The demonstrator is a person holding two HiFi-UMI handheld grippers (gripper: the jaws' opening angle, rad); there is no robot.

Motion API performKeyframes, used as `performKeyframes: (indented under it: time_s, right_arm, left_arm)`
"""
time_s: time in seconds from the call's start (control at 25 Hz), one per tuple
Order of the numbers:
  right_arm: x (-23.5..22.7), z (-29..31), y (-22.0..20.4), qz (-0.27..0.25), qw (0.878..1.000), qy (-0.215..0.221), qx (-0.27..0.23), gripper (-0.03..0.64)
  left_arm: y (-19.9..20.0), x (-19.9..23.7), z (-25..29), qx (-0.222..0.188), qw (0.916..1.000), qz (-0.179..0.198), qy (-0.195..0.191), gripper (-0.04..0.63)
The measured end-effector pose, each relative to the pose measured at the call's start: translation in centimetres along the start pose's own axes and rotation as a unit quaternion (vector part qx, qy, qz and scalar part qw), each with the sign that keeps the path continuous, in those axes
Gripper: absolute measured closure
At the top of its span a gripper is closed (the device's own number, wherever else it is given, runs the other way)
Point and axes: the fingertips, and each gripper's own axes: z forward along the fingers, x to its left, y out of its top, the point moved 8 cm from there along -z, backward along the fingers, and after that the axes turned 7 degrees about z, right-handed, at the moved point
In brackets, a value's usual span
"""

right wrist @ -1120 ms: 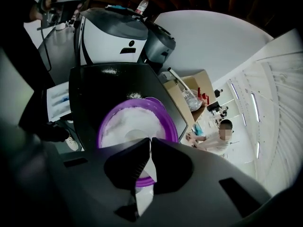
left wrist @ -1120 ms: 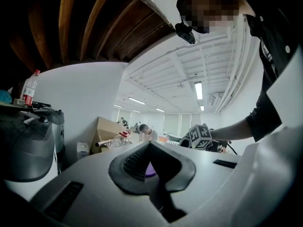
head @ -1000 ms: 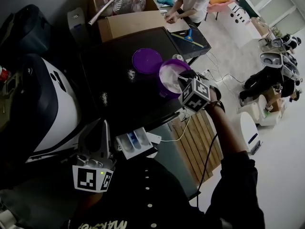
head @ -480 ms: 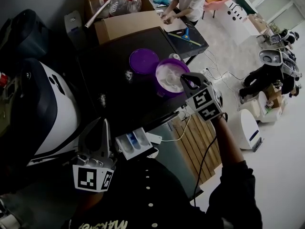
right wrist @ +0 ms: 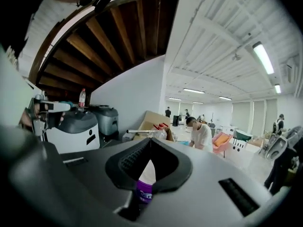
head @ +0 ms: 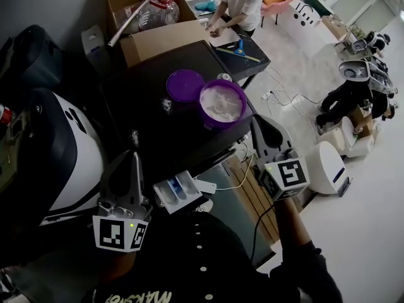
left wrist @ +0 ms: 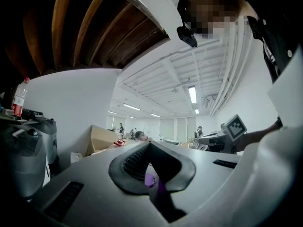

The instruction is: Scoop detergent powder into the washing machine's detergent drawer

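Purple plastic marks the open detergent tub (head: 222, 103), right of centre on the black table (head: 151, 115). White powder shows inside it, and its purple lid (head: 185, 84) lies just beside it to the left. A few pale specks (head: 168, 100) dot the table left of the lid; what they are cannot be told.

The detergent drawer (head: 178, 191) juts out below the table's near edge, at lower centre of the head view. Its compartments are too small and dim to show whether they hold powder.

The right gripper (head: 258, 124) hangs by the table's right corner, near the tub but apart from it. Its jaws are closed tip to tip on nothing, and its own view shows only a sliver of the tub through the gap behind the tips.

The left gripper (head: 133, 161) sits at lower left, near the drawer, its jaws likewise closed and empty.

A rounded white-and-dark appliance (head: 63, 150) is cut by the left edge.
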Motion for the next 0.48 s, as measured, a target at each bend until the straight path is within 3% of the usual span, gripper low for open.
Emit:
performKeyframes:
  time_s: [0.2,0.48]
  right_arm:
    - [1.4,-3.9,1.0,0.041,0.996,-0.035,-0.077,0.588]
    - [2.8,-7.7,0.8,0.045,0.983,-0.087,-0.158,0.588]
  left_arm:
    - [1.3,0.4,-0.1,-0.016,0.9998,0.010,0.001,0.591]
    - [2.8,1.5,-0.9,-0.033,0.9990,0.025,0.016,0.591]
